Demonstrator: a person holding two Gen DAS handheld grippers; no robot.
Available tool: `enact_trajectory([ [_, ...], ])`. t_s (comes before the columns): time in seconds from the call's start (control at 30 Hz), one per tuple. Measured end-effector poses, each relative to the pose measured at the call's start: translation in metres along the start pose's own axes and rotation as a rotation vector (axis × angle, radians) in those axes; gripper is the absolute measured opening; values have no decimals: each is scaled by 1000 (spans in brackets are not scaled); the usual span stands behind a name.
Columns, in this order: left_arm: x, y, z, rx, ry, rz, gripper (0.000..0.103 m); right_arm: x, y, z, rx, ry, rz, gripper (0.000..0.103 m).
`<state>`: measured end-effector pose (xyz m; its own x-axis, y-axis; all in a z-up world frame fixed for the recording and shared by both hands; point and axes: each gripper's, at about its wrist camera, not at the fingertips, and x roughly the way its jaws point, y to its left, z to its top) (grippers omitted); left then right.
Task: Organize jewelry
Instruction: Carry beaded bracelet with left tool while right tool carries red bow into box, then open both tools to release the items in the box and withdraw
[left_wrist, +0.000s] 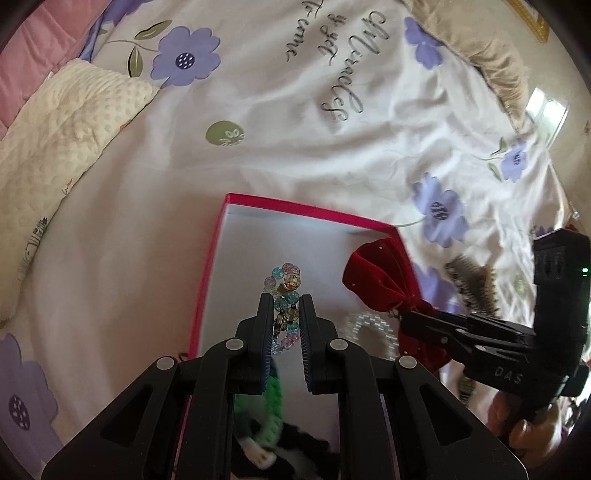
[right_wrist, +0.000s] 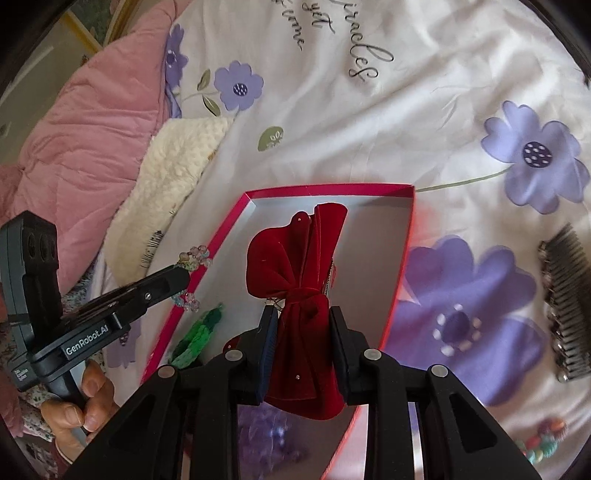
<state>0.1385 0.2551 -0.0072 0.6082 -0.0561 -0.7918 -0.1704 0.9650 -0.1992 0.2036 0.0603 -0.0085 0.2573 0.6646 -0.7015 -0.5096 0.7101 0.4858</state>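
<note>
Because both pieces are being gathered into the pink box (left_wrist: 210, 258) (lying open on the bed), a beaded bracelet (left_wrist: 284, 295) is being pinched by the left hand-held gripper (left_wrist: 283, 306) while a red velvet bow (right_wrist: 295, 266) is being clamped by the right hand-held gripper (right_wrist: 303, 321).

Your bow (right_wrist: 295, 280) is plush matte red velvet, the bracelet (left_wrist: 286, 295) glossy faceted translucent beads, the box (right_wrist: 332, 192) smooth matte card, the bedsheet (left_wrist: 295, 129) soft cotton-looking cloth.

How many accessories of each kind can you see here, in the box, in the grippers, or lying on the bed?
Beaded bracelets: 2, the pastel crystal-bead bracelet in the left gripper, and a multicoloured bead bracelet on the floral bedsheet.
Velvet bows: 1, the dark red velvet bow in the right gripper.
Toothed hair clips: 1, dark.
Green knitted bands: 1, in the pink-rimmed box.
Total: 5.
</note>
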Motion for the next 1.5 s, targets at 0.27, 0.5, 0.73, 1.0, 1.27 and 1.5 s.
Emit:
enact_trajectory([
  [0.27, 31, 4, -4, 16, 52, 53, 12, 24, -3, 2, -26, 39, -48, 28],
  [0.5, 41, 1, -5, 34, 108, 75, 12, 30, -6, -1, -36, 57, -46, 32],
  [0.73, 46, -3, -7, 49, 151, 93, 16, 29, -4, 0, -37, 56, -34, 38],
  [1.0, 42, 2, -11, 20, 153, 106, 53, 20, -6, 0, -28, 27, -20, 46],
  [1.27, 23, 0, -18, -8, 129, 85, 64, -8, -10, -11, 5, -19, 13, 55],
  [1.5, 8, -15, -30, -35, 118, 42, 68, -45, -30, -28, 69, -73, 9, 59],
])
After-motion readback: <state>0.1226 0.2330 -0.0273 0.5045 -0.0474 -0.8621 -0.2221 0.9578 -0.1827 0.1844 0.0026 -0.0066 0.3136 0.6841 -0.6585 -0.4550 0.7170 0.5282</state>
